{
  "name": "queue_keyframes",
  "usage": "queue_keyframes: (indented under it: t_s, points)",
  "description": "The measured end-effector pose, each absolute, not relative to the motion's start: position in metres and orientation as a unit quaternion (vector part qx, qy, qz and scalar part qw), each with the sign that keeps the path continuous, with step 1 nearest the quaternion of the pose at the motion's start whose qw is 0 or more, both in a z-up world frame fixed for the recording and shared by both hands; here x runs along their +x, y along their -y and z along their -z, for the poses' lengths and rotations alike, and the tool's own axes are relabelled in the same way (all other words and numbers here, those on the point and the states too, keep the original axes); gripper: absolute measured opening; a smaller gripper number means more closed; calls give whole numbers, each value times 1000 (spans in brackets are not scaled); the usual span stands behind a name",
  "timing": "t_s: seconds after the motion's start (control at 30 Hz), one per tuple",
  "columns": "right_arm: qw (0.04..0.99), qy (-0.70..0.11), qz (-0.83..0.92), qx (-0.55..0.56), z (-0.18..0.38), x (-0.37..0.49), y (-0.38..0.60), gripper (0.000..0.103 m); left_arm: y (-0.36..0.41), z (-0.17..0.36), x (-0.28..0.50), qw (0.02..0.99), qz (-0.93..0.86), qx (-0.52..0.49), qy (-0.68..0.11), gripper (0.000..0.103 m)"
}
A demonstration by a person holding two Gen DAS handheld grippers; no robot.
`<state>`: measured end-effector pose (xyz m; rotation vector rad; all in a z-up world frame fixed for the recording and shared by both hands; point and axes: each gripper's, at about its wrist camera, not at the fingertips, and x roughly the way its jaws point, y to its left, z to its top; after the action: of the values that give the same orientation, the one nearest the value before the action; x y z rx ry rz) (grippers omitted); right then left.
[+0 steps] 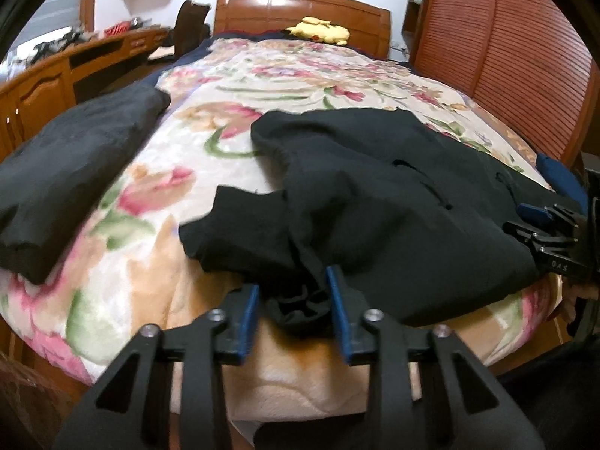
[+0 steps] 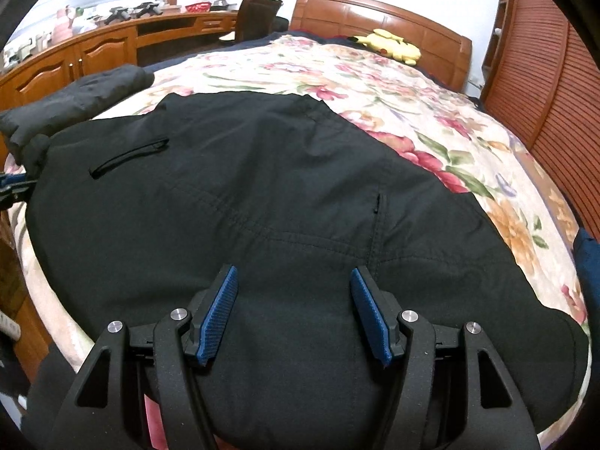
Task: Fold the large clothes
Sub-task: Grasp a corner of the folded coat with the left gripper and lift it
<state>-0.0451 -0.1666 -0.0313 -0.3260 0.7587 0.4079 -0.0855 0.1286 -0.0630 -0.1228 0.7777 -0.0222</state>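
A large black jacket (image 2: pixel 262 187) with zip pockets lies spread on the floral blanket (image 2: pixel 431 112) at the near edge of the bed. In the left wrist view its sleeve end (image 1: pixel 300 307) is bunched between the blue pads of my left gripper (image 1: pixel 294 313), and both pads press on it. My right gripper (image 2: pixel 296 300) rests over the jacket's near hem with its pads wide apart and the cloth lying flat beneath them. The right gripper (image 1: pixel 543 232) also shows at the jacket's right edge in the left wrist view.
A second black garment (image 1: pixel 75 157) lies folded at the bed's left side. A yellow plush toy (image 2: pixel 393 47) sits by the wooden headboard (image 2: pixel 375 15). A wooden desk (image 2: pixel 93 52) runs along the left, and louvred doors (image 2: pixel 543 93) stand at the right.
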Motion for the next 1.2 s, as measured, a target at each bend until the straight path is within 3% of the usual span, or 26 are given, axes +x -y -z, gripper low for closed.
queue_keyframes:
  t_s: [0.07,0.17,0.67,1.2]
  points:
    - [895,-366,-200,-158,30,-45,168,64,-126,54,-86,927,21,-59,-369,11]
    - [893,-368,-205,-158,27,-45,171,64,-122,30,-85,937,23,-58,-343,8]
    - [914,-351,-169,-115,-2,-64,266,64,-10,-89,-54,964,111,2,-241,5]
    - [951,-296,-91,-22,-43,-85,388,64,176,-104,-34,924,258,53,-277,4]
